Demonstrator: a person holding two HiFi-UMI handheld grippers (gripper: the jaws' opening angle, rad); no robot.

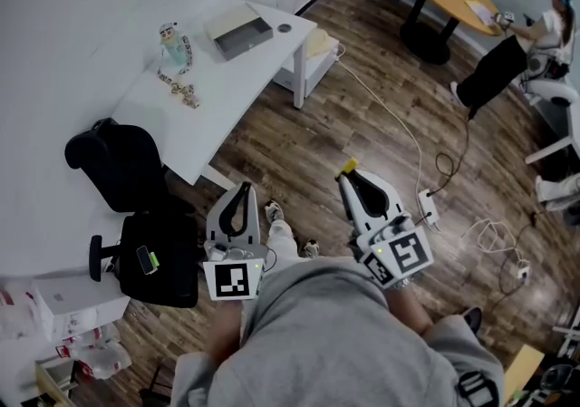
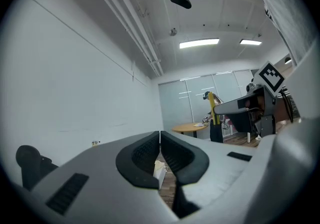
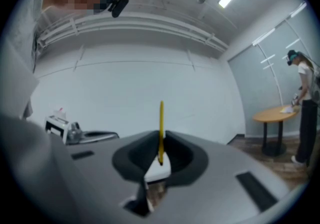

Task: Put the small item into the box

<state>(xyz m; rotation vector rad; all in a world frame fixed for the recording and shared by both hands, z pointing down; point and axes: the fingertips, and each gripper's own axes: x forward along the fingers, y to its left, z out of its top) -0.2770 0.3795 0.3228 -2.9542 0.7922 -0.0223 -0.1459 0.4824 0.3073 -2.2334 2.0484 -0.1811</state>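
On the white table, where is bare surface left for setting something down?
Free: the white table's near stretch, between the small items and the black chair. Crowded: the far end, round the box and toy figure.

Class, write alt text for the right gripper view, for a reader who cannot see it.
The grey right gripper is shut on a thin yellow strip that stands upright, edge-on, above its tips. Behind is a white wall; far right, a person stands at a round wooden table.
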